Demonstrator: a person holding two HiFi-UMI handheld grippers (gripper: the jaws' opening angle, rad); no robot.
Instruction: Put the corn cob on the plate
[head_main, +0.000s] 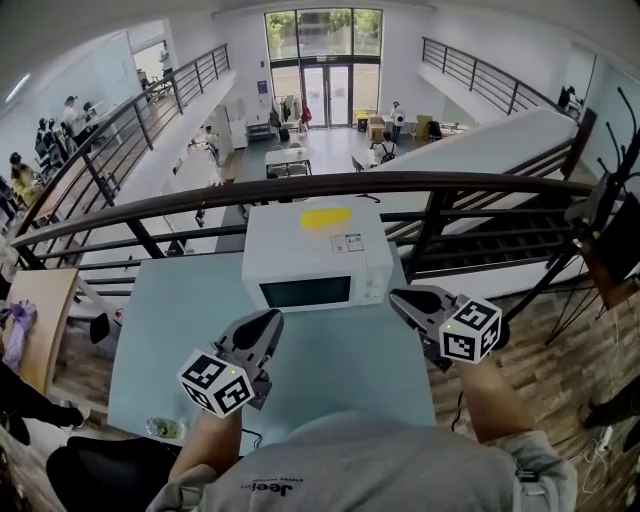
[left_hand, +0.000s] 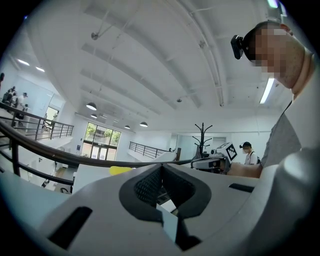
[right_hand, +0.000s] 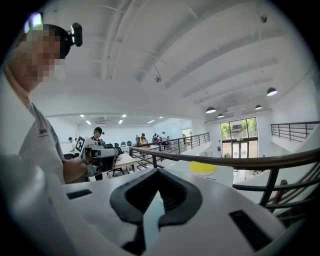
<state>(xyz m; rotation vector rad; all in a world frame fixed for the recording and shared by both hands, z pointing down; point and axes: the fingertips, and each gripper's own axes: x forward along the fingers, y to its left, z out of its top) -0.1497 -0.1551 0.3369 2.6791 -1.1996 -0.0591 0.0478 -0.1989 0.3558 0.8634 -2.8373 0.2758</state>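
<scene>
Holding left tongs (head_main: 272, 320) and right tongs (head_main: 397, 297) shut and empty, roughly level, above the pale blue counter (head_main: 185, 320) and just short of the boxy white microwave oven (head_main: 318, 262). No sign of the corn cob in any view; possibly behind the dark oven door, though impossible to confirm. Best to find it first: ease the door open with one pair, spread the other pair before reaching in, grip across the cob's middle rather than a tapered end, squeeze gently against rolling. Then set it flat on the flat yellow round plate (head_main: 325, 216) atop the oven.
</scene>
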